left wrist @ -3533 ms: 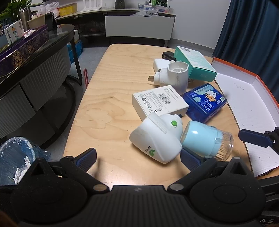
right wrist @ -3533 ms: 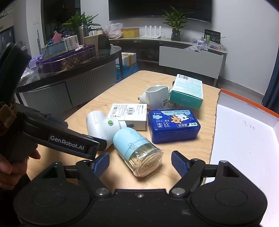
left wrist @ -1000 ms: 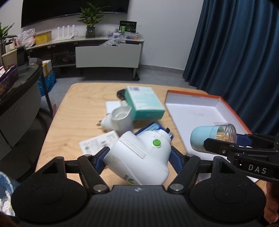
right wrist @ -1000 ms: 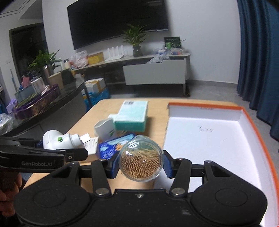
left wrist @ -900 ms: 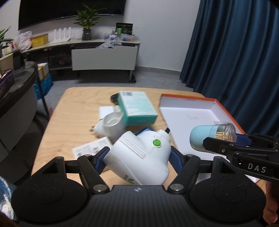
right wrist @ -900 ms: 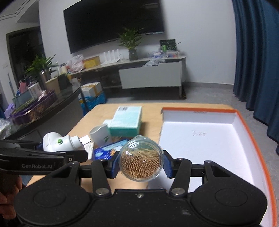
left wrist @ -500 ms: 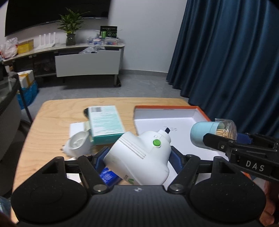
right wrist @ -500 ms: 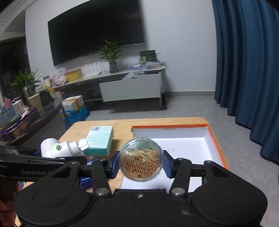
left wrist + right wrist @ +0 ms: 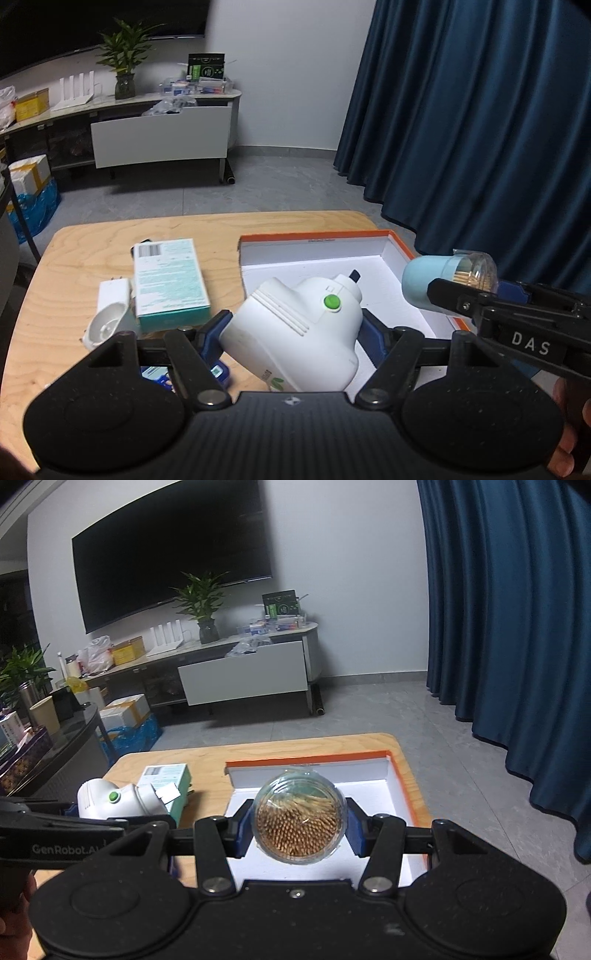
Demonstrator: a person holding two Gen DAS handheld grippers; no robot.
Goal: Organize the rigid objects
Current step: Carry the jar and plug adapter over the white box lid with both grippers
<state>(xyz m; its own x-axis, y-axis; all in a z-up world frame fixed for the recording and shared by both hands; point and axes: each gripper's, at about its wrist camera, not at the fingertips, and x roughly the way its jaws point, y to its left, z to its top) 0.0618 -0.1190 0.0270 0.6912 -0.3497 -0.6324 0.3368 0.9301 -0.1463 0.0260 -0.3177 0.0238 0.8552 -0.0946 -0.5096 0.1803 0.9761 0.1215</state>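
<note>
Left wrist view: the left gripper [image 9: 291, 328] is clenched on the white device [image 9: 295, 332], held in the air over the near-left corner of the tray [image 9: 314, 245].
Device axis: runs from about 7 o'clock to 1 o'clock, dark-tipped nose toward the tray's inside, green button up.
Tray from this claw: at 12 to 1 o'clock, just ahead and below; how high the device hangs above it I cannot tell.
Right gripper: enters at 3 o'clock [image 9: 476, 284], grasping the jar [image 9: 443, 284], which seems to hang over the tray's right rim.
On the table: teal box [image 9: 166, 280] and white cup [image 9: 107, 325] at 10 o'clock; a blue box is mostly hidden under the claw.

Right wrist view: the right gripper [image 9: 300, 829] grips the jar [image 9: 300, 818] of toothpicks, clear end to the camera, long axis along the fingers.
Tray from this claw: straight ahead at 12 o'clock, its floor largely hidden by the jar.
Left gripper: at 9 o'clock [image 9: 118, 812], with the device, beside the tray's left wall.
Nearer hand: judged about level; neither load is set down yet.
</note>
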